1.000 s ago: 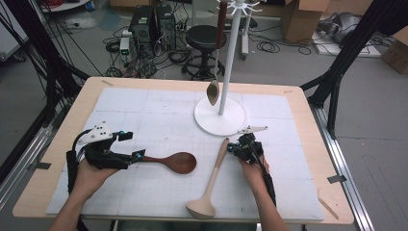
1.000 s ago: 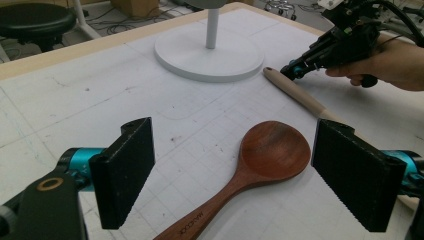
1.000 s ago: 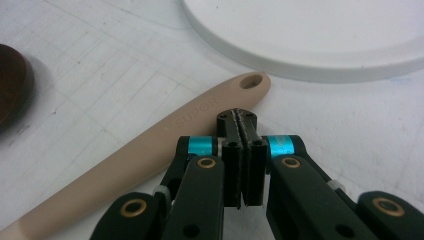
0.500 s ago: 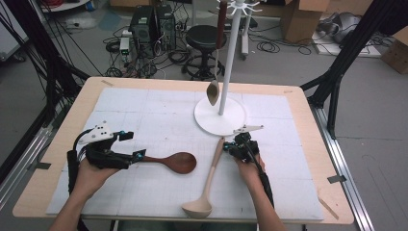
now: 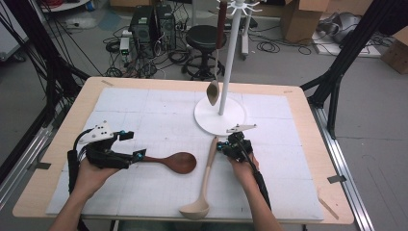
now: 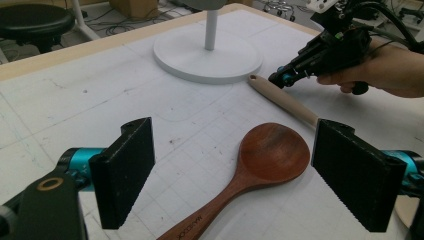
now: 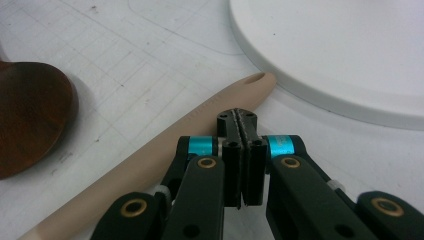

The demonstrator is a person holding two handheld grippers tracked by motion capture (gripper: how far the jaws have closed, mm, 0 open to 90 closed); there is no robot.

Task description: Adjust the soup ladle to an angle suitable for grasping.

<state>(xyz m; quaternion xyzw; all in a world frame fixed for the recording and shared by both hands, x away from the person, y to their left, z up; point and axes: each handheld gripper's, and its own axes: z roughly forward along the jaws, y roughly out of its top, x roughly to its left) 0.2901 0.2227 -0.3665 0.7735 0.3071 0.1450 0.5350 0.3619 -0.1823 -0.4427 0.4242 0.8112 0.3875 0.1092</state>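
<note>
A dark wooden spoon [image 5: 179, 162] lies on the white mat, bowl to the right. Its handle [image 6: 200, 220] runs back between the wide-apart jaws of my left gripper [image 5: 136, 155], which is open and not pressing on it [image 6: 240, 175]. A pale wooden ladle [image 5: 206, 175] lies slantwise, bowl near the front edge. My right gripper [image 5: 222, 146] is shut with nothing between its jaws [image 7: 242, 122], its tip right beside the ladle's handle [image 7: 150, 160] near the handle's far end. The left gripper view also shows it [image 6: 280, 77] at that handle [image 6: 285, 100].
A white utensil stand [image 5: 220, 117] with a round base and tall pole rises just behind the right gripper; a spoon [image 5: 212, 91] hangs from its top hooks. The stand's base [image 7: 350, 55] lies close ahead of the right jaws. Mat edges and wooden table rim [image 5: 308, 110] surround.
The right gripper has shifted slightly left, and the ladle's handle end has moved a little left with it. The left gripper and the dark spoon have stayed put.
</note>
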